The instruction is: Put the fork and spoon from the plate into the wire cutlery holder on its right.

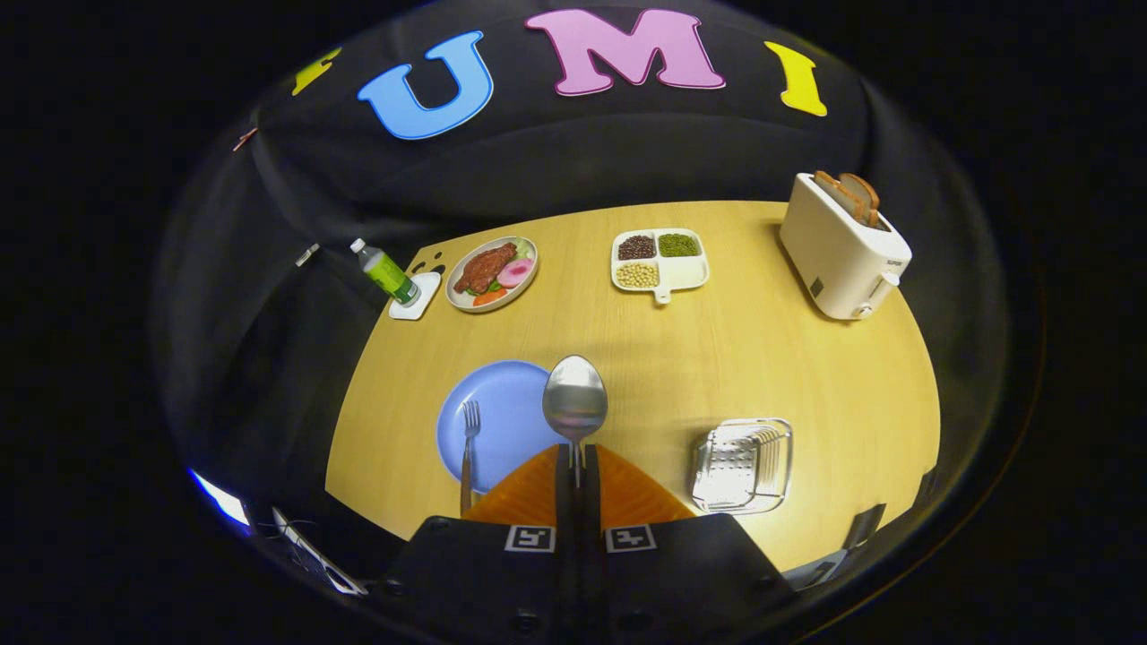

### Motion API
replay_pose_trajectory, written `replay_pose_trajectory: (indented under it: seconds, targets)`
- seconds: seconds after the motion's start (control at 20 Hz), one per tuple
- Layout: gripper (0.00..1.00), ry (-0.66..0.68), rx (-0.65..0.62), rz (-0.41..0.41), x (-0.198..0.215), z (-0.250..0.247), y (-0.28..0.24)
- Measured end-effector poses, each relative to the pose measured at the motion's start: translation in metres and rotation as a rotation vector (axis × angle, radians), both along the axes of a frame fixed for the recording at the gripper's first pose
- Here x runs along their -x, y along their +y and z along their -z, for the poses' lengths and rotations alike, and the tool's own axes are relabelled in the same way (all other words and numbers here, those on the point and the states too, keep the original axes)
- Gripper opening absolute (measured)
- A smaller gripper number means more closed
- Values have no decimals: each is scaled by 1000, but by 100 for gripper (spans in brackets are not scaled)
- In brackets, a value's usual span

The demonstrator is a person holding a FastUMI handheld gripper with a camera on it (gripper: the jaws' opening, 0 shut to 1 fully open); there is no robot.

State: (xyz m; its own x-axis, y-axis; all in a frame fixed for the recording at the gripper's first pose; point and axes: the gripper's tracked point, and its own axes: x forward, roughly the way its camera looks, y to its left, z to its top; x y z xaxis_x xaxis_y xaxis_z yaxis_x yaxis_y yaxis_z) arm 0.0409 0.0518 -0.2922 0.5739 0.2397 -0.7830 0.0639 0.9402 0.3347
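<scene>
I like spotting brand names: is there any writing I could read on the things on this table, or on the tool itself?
Nothing here can be read as text.
Toaster: a small dark mark on its side, too small to read.
Bottle: a green label, too blurred to read.
Gripper, shut on the spoon: two square black-and-white pattern markers behind its fingers, no words.

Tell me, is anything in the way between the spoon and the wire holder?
Nothing visible is. The tool is shut on the spoon, lifted by the blue plate. Only bare table lies between it and the wire holder.
</scene>
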Motion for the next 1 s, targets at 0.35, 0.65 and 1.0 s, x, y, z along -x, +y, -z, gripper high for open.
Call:
replay_pose_trajectory:
  seconds: [0.35, 0.65, 1.0]
  targets:
    - [6, 113, 70, -13, 50, 7, -76]
    - [6, 346, 134, -113, 72, 55, -100]
    - [6, 550, 143, -186, 63, 92, -93]
